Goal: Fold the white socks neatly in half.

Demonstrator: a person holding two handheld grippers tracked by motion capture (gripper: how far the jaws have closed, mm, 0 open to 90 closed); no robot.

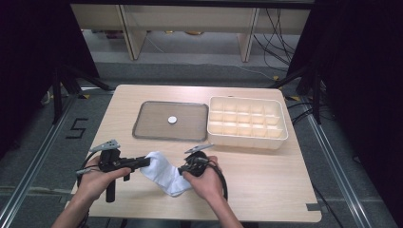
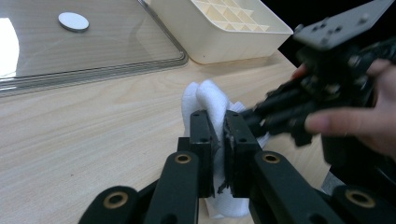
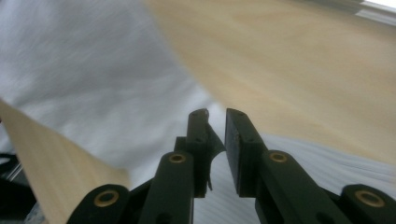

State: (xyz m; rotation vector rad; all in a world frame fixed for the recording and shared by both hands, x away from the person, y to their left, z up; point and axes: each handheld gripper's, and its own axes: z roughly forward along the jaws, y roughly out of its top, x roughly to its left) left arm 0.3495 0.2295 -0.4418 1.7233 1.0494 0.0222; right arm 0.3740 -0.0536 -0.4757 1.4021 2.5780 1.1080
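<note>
Left gripper (image 2: 217, 140) is clamping the soft white cloth sock (image 1: 164, 173) near the wooden table's (image 1: 266, 185) front edge; right gripper (image 3: 215, 140) is sitting slightly parted over it, not gripping.

A grey tray (image 1: 187, 130) (white disc (image 1: 172, 120) inside) sits beside a cream divided box (image 1: 247, 140).

Even overhead light falls on the table (image 1: 266, 175) in the high view, while the room on both sides sinks into near black. In the left gripper view a white glare patch sits on the clear tray lid (image 2: 93, 46), far left of the jaws, and the other gripper (image 2: 327, 98), right of the jaws, is smeared with motion blur. In the right gripper view the white sock (image 3: 93, 70) beyond the jaws is soft and blurred; the jaws themselves stay sharp.
</note>
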